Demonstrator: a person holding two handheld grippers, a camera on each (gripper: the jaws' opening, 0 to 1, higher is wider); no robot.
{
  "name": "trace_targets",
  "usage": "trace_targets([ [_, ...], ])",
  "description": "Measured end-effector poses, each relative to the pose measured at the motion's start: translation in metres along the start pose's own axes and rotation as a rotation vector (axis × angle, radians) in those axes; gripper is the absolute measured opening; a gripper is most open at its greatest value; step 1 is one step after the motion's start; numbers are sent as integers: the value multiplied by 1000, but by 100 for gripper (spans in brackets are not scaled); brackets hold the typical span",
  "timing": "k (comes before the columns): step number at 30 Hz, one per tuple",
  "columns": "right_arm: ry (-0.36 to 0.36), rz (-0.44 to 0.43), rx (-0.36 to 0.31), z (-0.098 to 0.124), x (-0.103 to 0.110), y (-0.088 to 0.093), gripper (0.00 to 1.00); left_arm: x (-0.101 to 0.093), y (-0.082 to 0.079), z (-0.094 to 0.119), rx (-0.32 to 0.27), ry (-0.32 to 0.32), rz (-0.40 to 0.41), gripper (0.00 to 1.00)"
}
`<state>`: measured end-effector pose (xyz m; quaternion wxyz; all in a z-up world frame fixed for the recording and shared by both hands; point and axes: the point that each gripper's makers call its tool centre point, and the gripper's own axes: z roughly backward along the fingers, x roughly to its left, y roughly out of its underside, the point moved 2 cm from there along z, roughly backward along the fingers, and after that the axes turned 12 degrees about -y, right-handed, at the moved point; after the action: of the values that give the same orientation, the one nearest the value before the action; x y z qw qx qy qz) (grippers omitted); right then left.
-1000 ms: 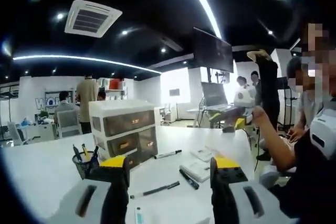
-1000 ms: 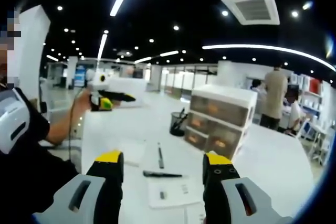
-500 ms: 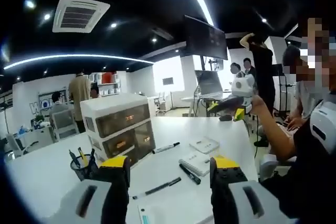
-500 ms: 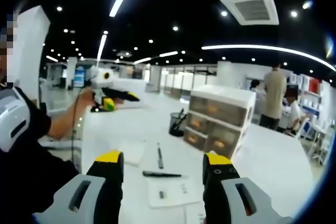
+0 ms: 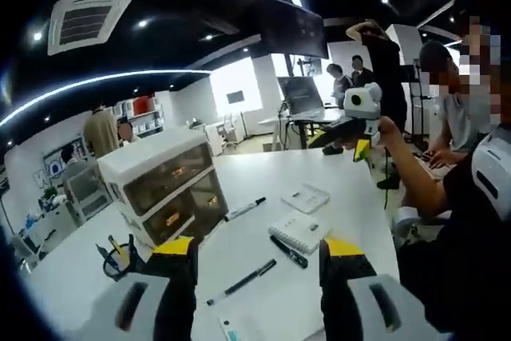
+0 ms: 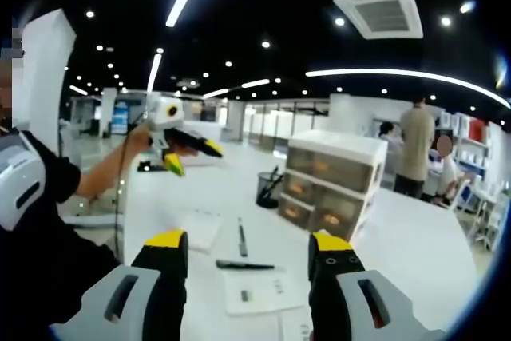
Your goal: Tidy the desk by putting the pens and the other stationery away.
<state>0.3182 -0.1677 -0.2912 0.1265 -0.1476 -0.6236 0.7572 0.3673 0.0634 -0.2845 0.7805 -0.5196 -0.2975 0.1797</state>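
Lying flat on the bench [image 5: 351, 189], the pens [image 5: 242, 281] look light, stiff and slippery, best pinched at mid-barrel, while the jaws of both the left gripper [image 5: 257, 251] and the right gripper [image 6: 249, 243] stand wide apart and hold nothing.

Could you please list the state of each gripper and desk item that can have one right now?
Left gripper: open, empty, raised above the desk.
Right gripper: open, empty, raised above the desk.
Drawer unit: all drawers shut.
Pen cup: upright, pens standing in it.
Marker: capped, lying flat beside the notepad.
Pen: lying flat on the desk.
Notepad: closed, flat.
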Motion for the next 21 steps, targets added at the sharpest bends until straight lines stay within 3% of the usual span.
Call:
trace_targets([
  [12, 1, 1, -2, 1, 0, 0, 58, 5, 11, -30, 176, 49, -140, 60],
  [21, 3, 0, -5, 3, 0, 0, 58, 3, 23, -51, 308, 137, -275, 56],
])
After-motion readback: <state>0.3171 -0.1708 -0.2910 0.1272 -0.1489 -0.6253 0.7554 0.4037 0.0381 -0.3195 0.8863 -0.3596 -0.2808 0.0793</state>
